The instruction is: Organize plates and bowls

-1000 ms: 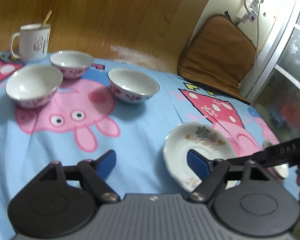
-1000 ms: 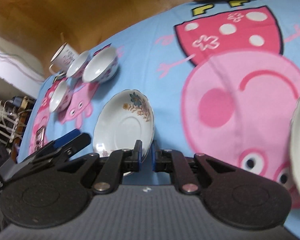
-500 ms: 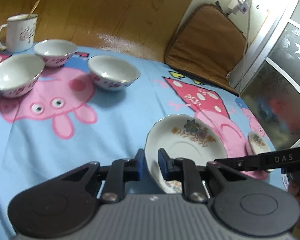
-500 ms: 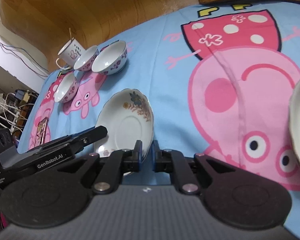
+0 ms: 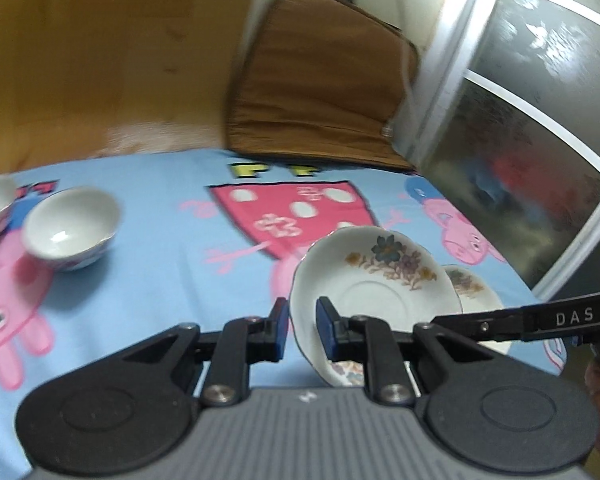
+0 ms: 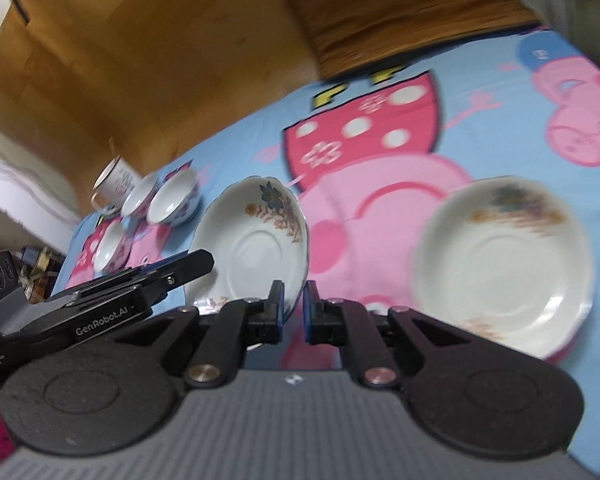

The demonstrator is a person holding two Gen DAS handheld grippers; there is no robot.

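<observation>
Firmly plate-clamping left hand-held gripper (image 5: pixel 302 330)

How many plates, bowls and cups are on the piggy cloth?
Plates: 2, the held plate and the other plate.
Bowls: 3, at and.
Cups: 1, the mug.
Total: 6.

The surface (image 5: pixel 160 280) wears a sky-blue cloth printed with pink cartoon pigs and a red white-dotted dress. Both plates, one (image 5: pixel 380 284) held and one (image 6: pixel 504 264) at three o'clock, are white with blue and tan flowers. The bowls (image 6: pixel 174 202) are white with reddish outside patterning.
</observation>
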